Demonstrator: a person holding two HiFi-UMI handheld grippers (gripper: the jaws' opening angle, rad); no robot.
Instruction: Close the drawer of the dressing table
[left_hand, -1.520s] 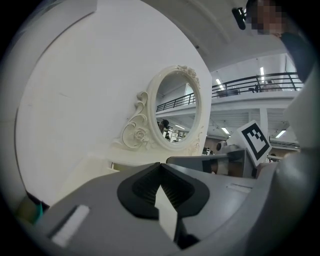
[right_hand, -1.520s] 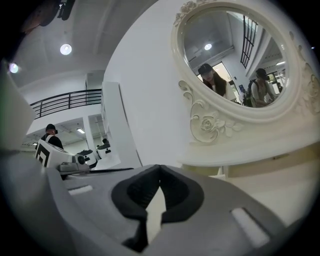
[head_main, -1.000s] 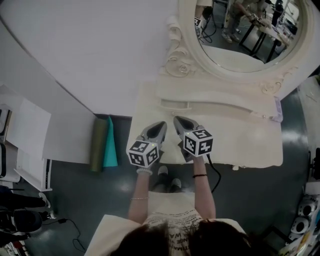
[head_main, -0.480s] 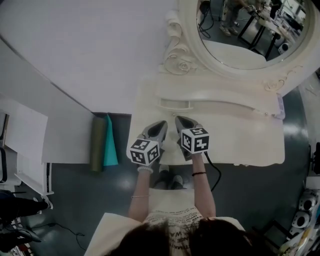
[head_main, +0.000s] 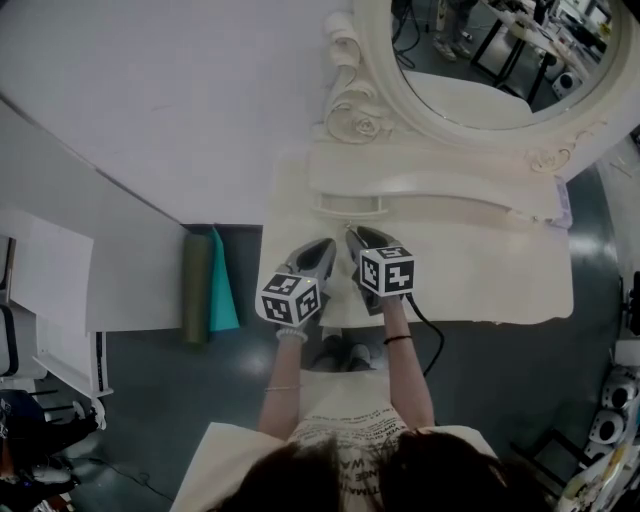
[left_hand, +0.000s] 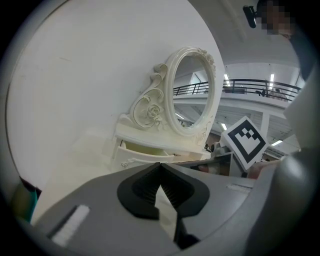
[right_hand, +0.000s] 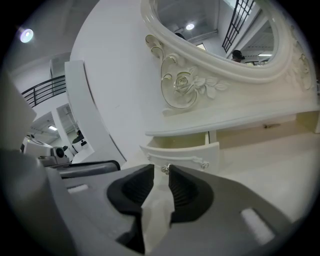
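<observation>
A white dressing table (head_main: 500, 270) carries an oval mirror (head_main: 500, 60). Below the mirror shelf a small drawer (head_main: 350, 207) stands pulled out at the left end. In the right gripper view the drawer (right_hand: 185, 152) shows its front and a small metal knob (right_hand: 164, 169). My right gripper (right_hand: 161, 172) points at that knob and its jaws are opening, with nothing between them. It sits just before the drawer in the head view (head_main: 350, 232). My left gripper (head_main: 326, 243) is beside it, slightly to the left. Its jaws (left_hand: 160, 167) are shut and empty, and the drawer (left_hand: 142, 152) lies ahead of them.
A green roll and a teal roll (head_main: 205, 285) lean on the floor left of the table. White panels (head_main: 60, 270) stand further left. A black cable (head_main: 430, 340) hangs from the right gripper. The person's feet (head_main: 340, 355) are at the table's front edge.
Both grippers have edged closer to the drawer front and sunk a little. They stay side by side.
</observation>
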